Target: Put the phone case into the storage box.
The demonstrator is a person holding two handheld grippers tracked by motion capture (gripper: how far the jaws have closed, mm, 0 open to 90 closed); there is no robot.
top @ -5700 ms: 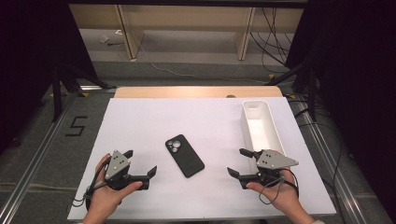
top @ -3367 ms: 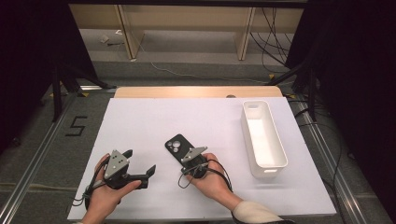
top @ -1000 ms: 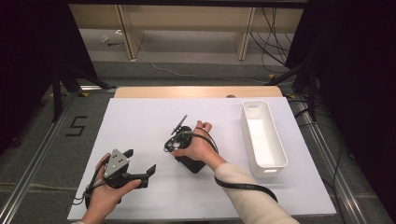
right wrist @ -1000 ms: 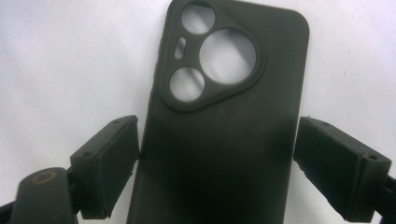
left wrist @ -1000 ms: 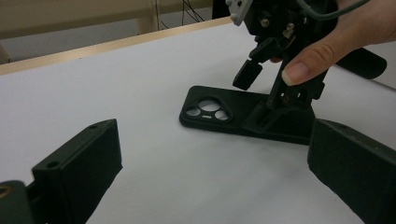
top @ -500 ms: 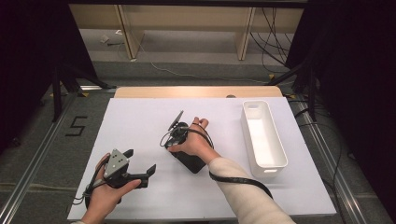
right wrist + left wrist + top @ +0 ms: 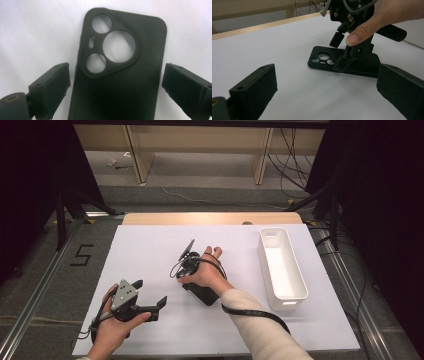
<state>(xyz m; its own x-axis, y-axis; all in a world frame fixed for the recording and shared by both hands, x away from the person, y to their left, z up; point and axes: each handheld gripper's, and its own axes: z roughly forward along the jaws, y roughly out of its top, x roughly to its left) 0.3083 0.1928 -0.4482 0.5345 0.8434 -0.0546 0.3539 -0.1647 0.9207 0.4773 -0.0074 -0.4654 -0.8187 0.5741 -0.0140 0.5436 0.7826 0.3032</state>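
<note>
On the left of the white table (image 7: 150, 245), the left gripper (image 7: 150, 302) rests in the person's left hand (image 7: 112, 332) near the front edge, its jaws spread wide with only bare table between them; it holds and touches nothing. Its own view looks across the table at the case (image 7: 362, 65), which lies flat well beyond the jaw tips and to their right. Toward the middle, the right gripper (image 7: 192, 270) points steeply down over the case (image 7: 202, 292), gripped from above by the right hand (image 7: 207, 272). Its jaws have just been opening and now stand wide, one on each side of the case (image 7: 120, 82) and apart from its long edges, so the pads are not pressing it. The case is black, back side up, its camera cut-outs toward the far end, lying between the two jaws and running out past their tips. In the left gripper view one jaw tip of the right gripper (image 7: 348, 53) comes down to the case's near edge. To the right, well apart, stands a white bin (image 7: 272, 237).
</note>
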